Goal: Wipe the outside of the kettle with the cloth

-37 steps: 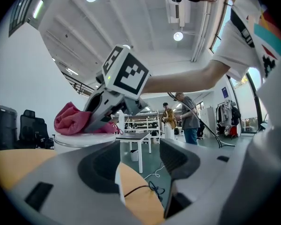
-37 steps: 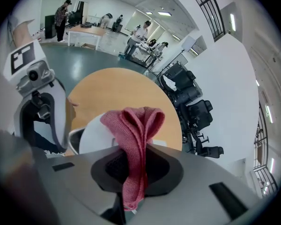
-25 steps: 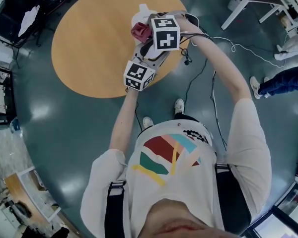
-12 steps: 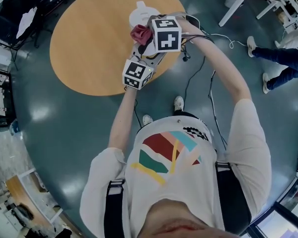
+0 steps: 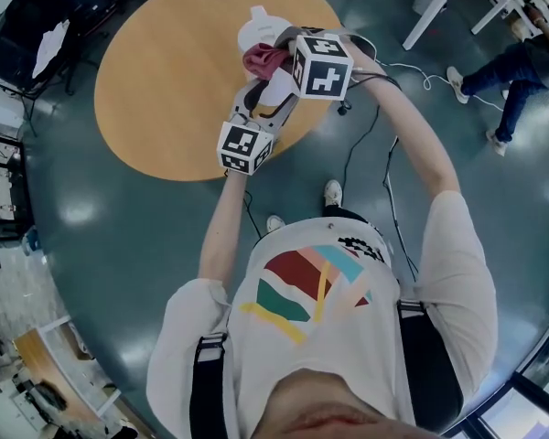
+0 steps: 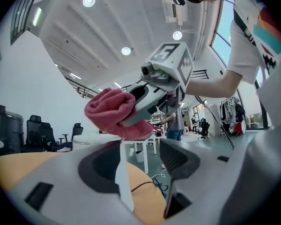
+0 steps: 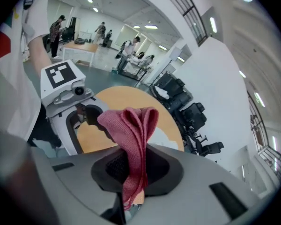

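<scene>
The white kettle (image 5: 254, 31) stands near the far right edge of the round wooden table (image 5: 165, 80). A red cloth (image 5: 260, 60) is bunched against the kettle's near side, and my right gripper (image 5: 274, 60) is shut on it. In the right gripper view the cloth (image 7: 132, 139) stands folded up out of the jaws of the right gripper (image 7: 131, 175). My left gripper (image 5: 267, 88) reaches in from below the kettle with its jaws apart. In the left gripper view, table and floor show between the pads of the left gripper (image 6: 143, 172), and the cloth (image 6: 113, 114) hangs just above.
Cables (image 5: 371, 135) trail over the grey floor right of the table. A white table leg (image 5: 436, 12) and a person's legs (image 5: 494, 71) are at the upper right. Dark chairs and equipment (image 5: 37, 26) stand at the upper left.
The right gripper has swung slightly right with the cloth still at the kettle. The left gripper has drawn back a little toward the person. The person at the upper right has walked on.
</scene>
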`<state>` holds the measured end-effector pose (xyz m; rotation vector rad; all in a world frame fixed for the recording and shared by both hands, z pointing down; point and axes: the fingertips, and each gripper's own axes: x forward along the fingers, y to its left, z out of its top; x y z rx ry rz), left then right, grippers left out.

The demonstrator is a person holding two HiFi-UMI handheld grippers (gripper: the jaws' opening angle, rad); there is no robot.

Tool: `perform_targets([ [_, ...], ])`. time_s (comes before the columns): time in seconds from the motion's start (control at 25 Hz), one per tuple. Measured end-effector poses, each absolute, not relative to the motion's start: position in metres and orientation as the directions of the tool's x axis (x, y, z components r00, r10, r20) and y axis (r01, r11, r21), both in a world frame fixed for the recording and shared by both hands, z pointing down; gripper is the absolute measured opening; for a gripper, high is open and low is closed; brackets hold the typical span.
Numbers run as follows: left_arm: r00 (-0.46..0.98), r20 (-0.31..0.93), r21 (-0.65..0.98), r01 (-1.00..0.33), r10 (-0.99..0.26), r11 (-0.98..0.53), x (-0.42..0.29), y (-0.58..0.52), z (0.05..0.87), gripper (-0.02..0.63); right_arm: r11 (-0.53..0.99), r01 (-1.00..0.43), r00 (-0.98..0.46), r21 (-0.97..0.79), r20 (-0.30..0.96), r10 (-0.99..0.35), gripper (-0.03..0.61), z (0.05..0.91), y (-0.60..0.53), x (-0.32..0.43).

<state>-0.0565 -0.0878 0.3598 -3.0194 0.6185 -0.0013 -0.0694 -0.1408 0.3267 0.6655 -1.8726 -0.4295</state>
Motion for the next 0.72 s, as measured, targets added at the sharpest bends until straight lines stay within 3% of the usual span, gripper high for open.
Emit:
perform_targets([
  [0.32, 0.829, -0.102, 0.02, -0.55, -0.549, -0.835, -0.035, -0.102, 0.327, 0.301, 0.539, -0.577, -0.283, 0.614, 0.469, -0.837, 0.047, 0.281, -0.173, 0.036],
  [0.56, 0.681, -0.086, 0.017, -0.729, -0.727, -0.685, -0.006, -0.115, 0.323, 0.301, 0.576, -0.6, -0.319, 0.555, 0.494, -0.809, 0.048, 0.315, -0.172, 0.109],
  [0.72, 0.616, -0.084, -0.092, -0.788, -0.783, -0.609, 0.003, -0.129, 0.332, 0.301, 0.619, -0.566, -0.381, 0.545, 0.493, -0.782, 0.046, 0.335, -0.178, 0.148],
])
